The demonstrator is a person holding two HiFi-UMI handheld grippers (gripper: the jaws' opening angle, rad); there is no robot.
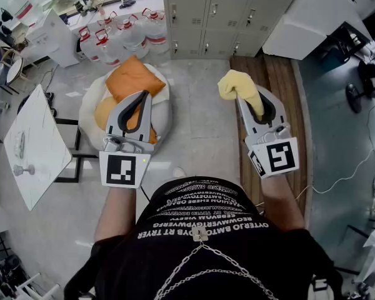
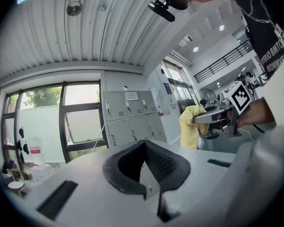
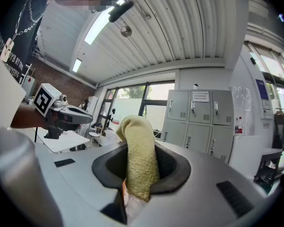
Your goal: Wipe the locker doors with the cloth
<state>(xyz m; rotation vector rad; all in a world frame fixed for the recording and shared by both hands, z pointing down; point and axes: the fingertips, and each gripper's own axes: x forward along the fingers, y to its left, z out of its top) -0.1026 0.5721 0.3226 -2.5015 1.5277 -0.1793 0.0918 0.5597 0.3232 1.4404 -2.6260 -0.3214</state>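
Nearest: the person's black printed shirt, both forearms stretched ahead toward the lockers.
Left tool: jaws together, nothing between them, aimed at the lockers from well back.
Right tool: clamped tight on the yellow cloth, which bunches up out of the jaws.
Cloth: in the right tool, well short of the lockers and touching no door.
Progress: looks like the very start, with the cloth in hand and no door reached.
Left to do: by my read, all of it. Close in on the lockers, press the cloth on and wipe each grey door.
Floor: pale and hard in front of the lockers, with a wood-plank strip running out from their right end.
Room: water bottles just left of the lockers, an orange cushion on a white beanbag in front of those, and a white tabletop farther left.
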